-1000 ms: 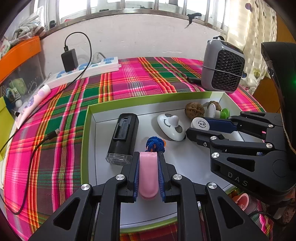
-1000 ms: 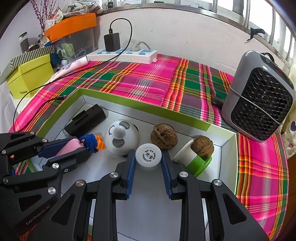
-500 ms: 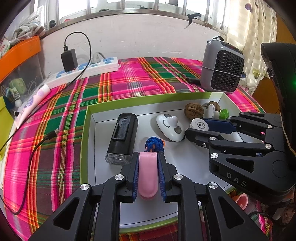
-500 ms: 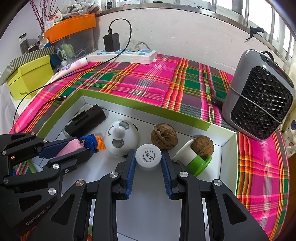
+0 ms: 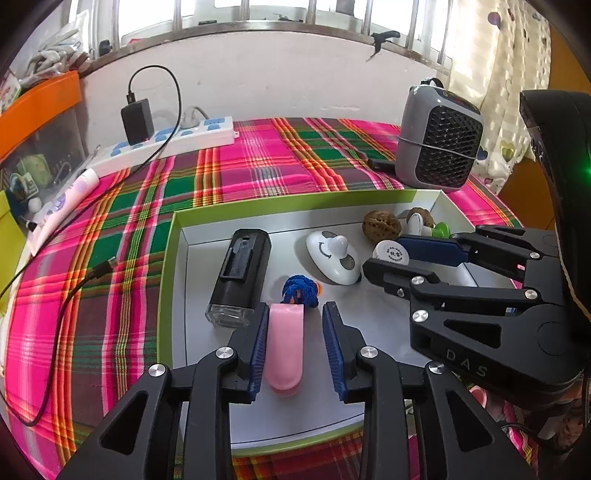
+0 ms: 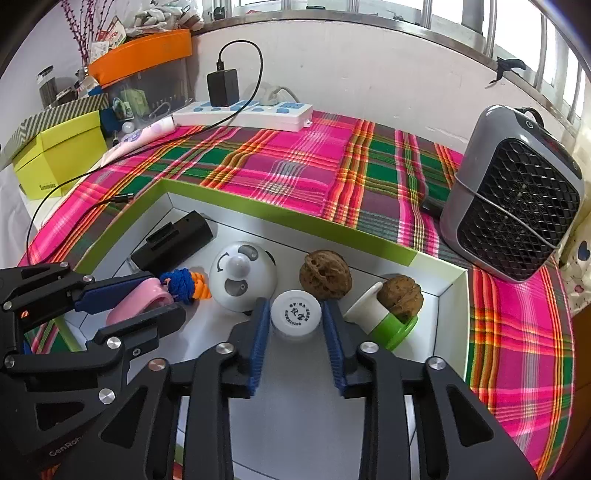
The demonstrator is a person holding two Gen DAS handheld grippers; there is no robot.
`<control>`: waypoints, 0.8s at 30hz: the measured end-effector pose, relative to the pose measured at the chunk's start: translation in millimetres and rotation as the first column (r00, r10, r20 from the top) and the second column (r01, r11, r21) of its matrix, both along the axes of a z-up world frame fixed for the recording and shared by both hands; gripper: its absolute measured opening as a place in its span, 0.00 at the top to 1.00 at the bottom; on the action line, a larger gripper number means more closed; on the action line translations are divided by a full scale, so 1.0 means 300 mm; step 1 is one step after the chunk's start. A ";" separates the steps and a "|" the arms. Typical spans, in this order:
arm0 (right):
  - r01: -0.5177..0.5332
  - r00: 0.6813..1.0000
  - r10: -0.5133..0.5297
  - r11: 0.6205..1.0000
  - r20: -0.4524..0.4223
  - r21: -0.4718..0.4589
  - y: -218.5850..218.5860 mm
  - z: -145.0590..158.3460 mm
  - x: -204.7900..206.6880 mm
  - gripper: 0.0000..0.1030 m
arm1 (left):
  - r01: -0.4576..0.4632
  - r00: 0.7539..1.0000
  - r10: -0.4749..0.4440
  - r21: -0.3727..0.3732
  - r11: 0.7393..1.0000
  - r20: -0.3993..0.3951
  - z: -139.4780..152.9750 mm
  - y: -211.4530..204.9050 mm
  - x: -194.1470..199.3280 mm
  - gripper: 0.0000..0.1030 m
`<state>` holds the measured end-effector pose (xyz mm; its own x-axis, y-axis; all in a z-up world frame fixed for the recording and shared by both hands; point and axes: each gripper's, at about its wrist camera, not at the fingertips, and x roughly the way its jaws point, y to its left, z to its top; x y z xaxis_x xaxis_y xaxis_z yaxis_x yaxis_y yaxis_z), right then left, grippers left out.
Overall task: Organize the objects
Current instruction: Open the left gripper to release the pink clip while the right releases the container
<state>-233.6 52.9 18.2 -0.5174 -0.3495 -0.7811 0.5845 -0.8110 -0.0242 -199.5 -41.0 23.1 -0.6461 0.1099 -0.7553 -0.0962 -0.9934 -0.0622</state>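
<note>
Barred window [image 5: 258, 14], perhaps daylit wall [image 5: 277, 77]

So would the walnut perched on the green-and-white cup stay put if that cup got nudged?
Probably not. The walnut sits loose on the cup, which lies tilted, so it would likely roll off. Its knobbly shell may slow it inside the tray.

Both cams ride just behind their own tongs, angled down steeply & close over the green-edged tray [image 5: 173, 266] on the plaid table [image 5: 122, 236]. Left wrist cam looks from tray's left part toward window wall, w/ right tongs [image 5: 384, 258] entering its right side. Right wrist cam looks from further right, left tongs [image 6: 147, 299] at its left. Shared: tray, power strip [image 6: 243, 114], grey heater [image 5: 439, 147]
</note>
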 end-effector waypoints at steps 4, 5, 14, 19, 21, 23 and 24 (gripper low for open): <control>0.005 1.000 -0.005 1.000 -0.008 -0.001 0.005 0.007 0.010 0.65 | -0.013 1.000 0.013 -0.002 1.000 -0.008 0.011 -0.004 0.012 0.68; 0.006 1.000 -0.006 1.000 -0.009 -0.003 0.007 0.009 0.012 0.65 | -0.018 1.000 0.018 -0.001 1.000 -0.011 0.015 -0.007 0.016 0.68; 0.021 0.999 -0.022 0.999 -0.028 -0.028 0.023 0.038 0.050 0.65 | -0.060 0.997 0.057 -0.045 0.997 -0.057 0.052 -0.012 0.062 0.67; 0.028 0.999 -0.030 0.999 -0.038 -0.045 0.034 0.057 0.083 0.65 | -0.070 0.995 0.067 -0.036 0.997 -0.072 0.069 -0.016 0.097 0.67; 0.030 0.999 -0.032 0.998 -0.041 -0.051 0.040 0.062 0.098 0.65 | -0.073 0.994 0.071 -0.030 0.997 -0.078 0.076 -0.018 0.113 0.67; 0.031 0.998 -0.033 0.998 -0.044 -0.059 0.044 0.068 0.114 0.65 | -0.076 0.994 0.074 -0.026 0.997 -0.084 0.082 -0.020 0.129 0.67; 0.031 0.998 -0.034 0.998 -0.045 -0.062 0.045 0.070 0.120 0.64 | -0.076 0.994 0.074 -0.024 0.997 -0.087 0.085 -0.020 0.138 0.67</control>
<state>-197.5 66.6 39.3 -0.5643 -0.3782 -0.7338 0.5574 -0.8302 -0.0008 -158.1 -47.1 48.6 -0.7142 0.0387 -0.6989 -0.0253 -0.9992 -0.0295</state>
